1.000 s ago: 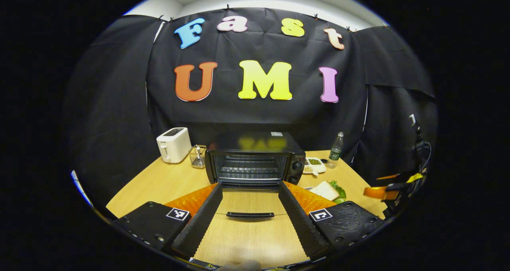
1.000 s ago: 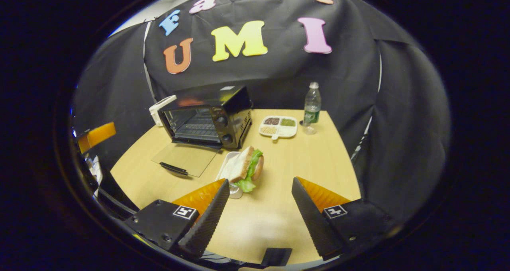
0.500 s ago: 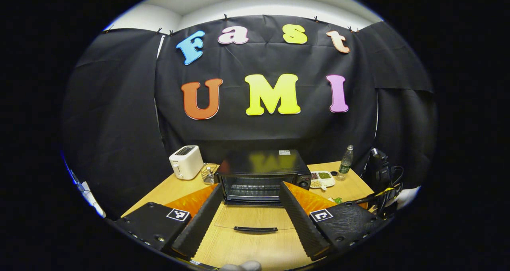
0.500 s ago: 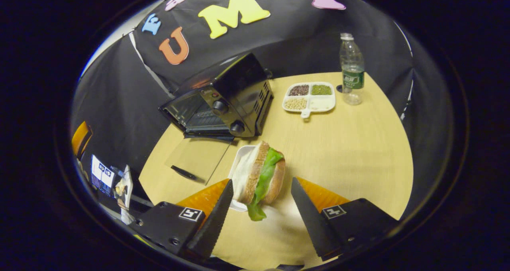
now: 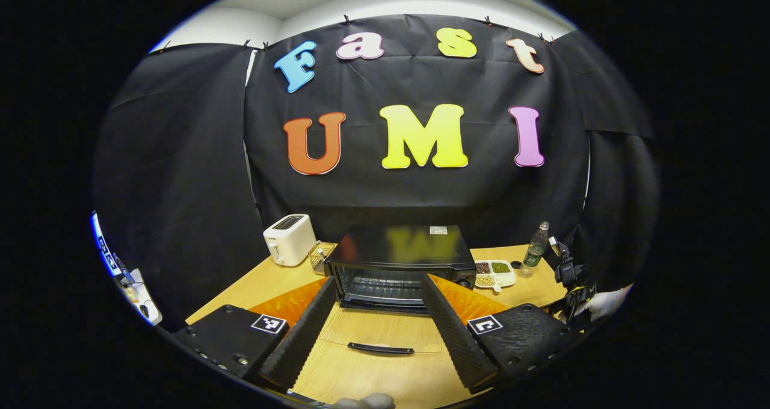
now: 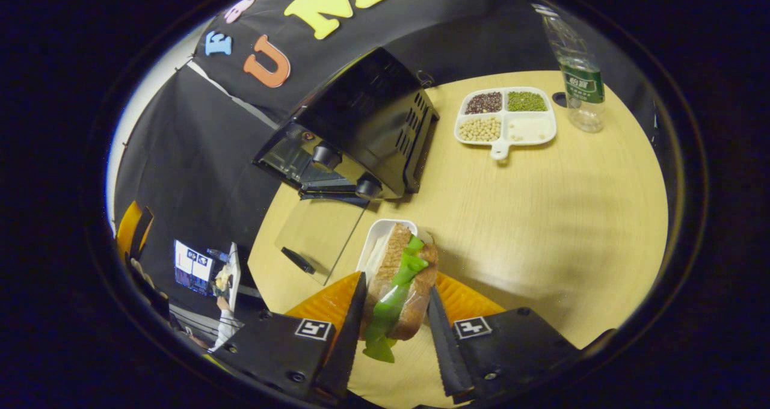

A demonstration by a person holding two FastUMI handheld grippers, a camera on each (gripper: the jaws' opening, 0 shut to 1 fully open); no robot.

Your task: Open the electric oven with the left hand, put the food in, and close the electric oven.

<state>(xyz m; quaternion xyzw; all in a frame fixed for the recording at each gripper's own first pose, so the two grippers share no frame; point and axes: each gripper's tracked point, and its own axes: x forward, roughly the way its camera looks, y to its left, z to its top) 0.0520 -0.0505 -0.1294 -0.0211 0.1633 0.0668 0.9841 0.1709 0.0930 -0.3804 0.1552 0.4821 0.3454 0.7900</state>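
Observation:
The black electric oven (image 5: 400,258) stands on the wooden table with its glass door (image 5: 385,331) folded down flat, black handle (image 5: 381,349) nearest me. My left gripper (image 5: 376,331) hovers open above that door with nothing between its fingers. In the right gripper view the oven (image 6: 355,132) is seen from its knob side, the door (image 6: 319,234) lying flat. The sandwich (image 6: 400,282), bread with green lettuce, stands on edge by a small white dish (image 6: 379,240). My right gripper (image 6: 394,331) is shut on the sandwich, a finger on each bread side.
A white toaster (image 5: 289,239) and a wire basket (image 5: 319,254) sit left of the oven. To its right are a white divided dish (image 6: 505,120) of beans and a water bottle (image 6: 574,78). Bare tabletop (image 6: 541,216) lies right of the sandwich.
My right gripper came down over the sandwich and its fingers shut on it. My left gripper drew back a little from the oven and stayed open.

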